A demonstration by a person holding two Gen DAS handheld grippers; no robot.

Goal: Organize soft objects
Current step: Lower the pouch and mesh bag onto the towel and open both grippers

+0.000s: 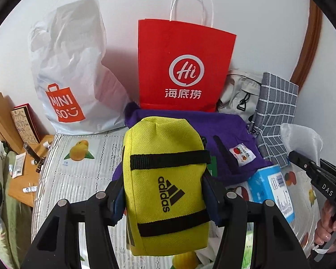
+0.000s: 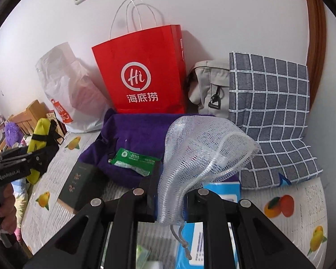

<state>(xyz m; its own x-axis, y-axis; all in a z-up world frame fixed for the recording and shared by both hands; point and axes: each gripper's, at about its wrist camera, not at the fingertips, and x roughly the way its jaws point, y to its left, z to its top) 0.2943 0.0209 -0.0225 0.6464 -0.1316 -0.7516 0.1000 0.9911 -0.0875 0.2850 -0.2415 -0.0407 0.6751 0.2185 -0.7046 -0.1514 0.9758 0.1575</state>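
The left tongs [image 1: 165, 199] are clamped on the yellow pouch [image 1: 165, 174], pads pressing both of its long sides so it stands upright, lifted above the bed [image 1: 82, 174]. Gripping across the waist likely keeps the soft body from folding. It is bright woven fabric with two black straps and a black printed logo, plump and rounded at the top.

The right tongs [image 2: 170, 208] are pinched together on the narrow neck of a white mesh bag [image 2: 203, 148], which billows open beyond them; its drawstring dangles below. It looks limp and almost weightless.

Just behind both lies a purple cloth bag [image 2: 132, 132] on the bed, a blue box [image 1: 273, 190] beside it. Farther back, leaning on the wall, stand a red paper bag [image 1: 183, 67], a white plastic bag [image 1: 71, 71], a grey bag [image 2: 209, 85] and a checked cushion [image 2: 273, 112], probably where sorted items collect.
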